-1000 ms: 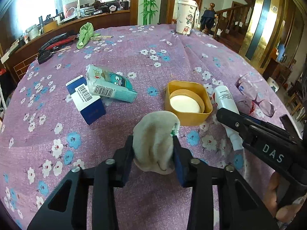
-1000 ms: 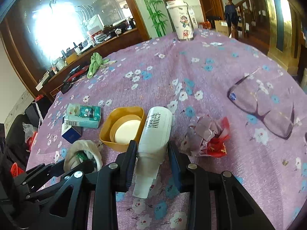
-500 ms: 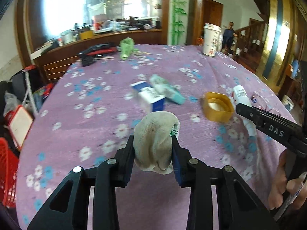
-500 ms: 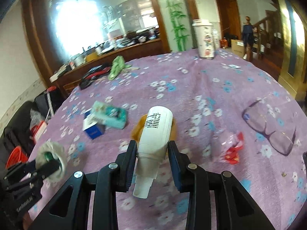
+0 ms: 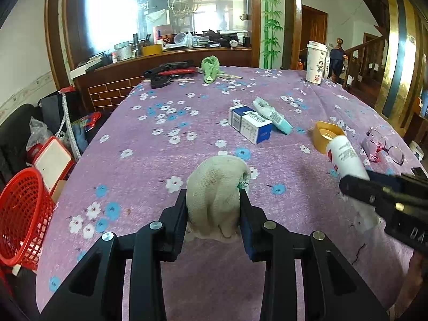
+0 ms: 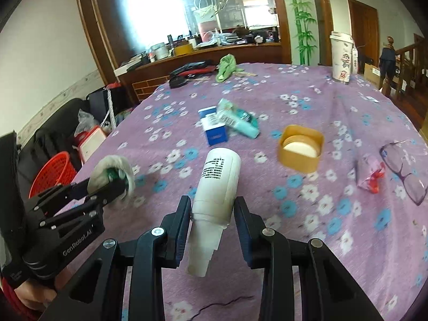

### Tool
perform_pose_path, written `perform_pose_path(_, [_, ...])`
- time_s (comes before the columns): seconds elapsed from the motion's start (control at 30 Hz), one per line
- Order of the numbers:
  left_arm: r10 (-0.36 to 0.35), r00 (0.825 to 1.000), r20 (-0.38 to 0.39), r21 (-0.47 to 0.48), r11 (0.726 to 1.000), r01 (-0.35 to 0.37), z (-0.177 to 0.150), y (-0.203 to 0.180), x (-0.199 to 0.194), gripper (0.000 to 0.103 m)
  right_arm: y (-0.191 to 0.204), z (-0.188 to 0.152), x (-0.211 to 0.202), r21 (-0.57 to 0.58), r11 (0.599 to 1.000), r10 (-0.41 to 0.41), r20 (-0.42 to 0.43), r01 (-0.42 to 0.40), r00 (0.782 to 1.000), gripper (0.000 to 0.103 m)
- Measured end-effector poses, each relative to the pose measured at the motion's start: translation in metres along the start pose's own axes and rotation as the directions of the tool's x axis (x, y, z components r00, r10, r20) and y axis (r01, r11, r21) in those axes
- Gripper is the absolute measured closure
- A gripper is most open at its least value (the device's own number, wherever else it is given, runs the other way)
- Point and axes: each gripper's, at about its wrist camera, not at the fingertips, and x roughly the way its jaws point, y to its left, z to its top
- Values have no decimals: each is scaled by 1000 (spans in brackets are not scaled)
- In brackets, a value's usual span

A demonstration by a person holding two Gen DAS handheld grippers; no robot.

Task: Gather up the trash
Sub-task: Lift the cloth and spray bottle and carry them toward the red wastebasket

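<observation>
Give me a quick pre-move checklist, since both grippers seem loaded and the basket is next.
1. Left gripper clamped on the cloth roll: ok.
2. Right gripper clamped on the white bottle: ok.
3. Both items off the tablecloth: ok.
4. Red basket in view past the table's left edge: ok.
5. Basket has room: cannot tell.
6. Crumpled wrapper still to collect: not ok.

You stood before a wide wood-framed window (image 5: 160,13) that glared white above a cluttered wooden sideboard (image 5: 174,56). A purple floral cloth covered the table (image 5: 160,139); a wooden staircase (image 5: 369,53) rose at the right.
</observation>
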Motion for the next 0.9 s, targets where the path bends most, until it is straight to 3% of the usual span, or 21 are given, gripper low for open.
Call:
perform_pose_path(0.2, [59,997,52,17,998,-60,-6,7,-12,69,12,-5,-1,-8,1000,-8,-13,8,1000,68])
perform_pose_path(0.9, [87,993,85,-15,996,-86,-16,29,-22,69,42,-4,-3,-68,996,-53,-16,52,998,68])
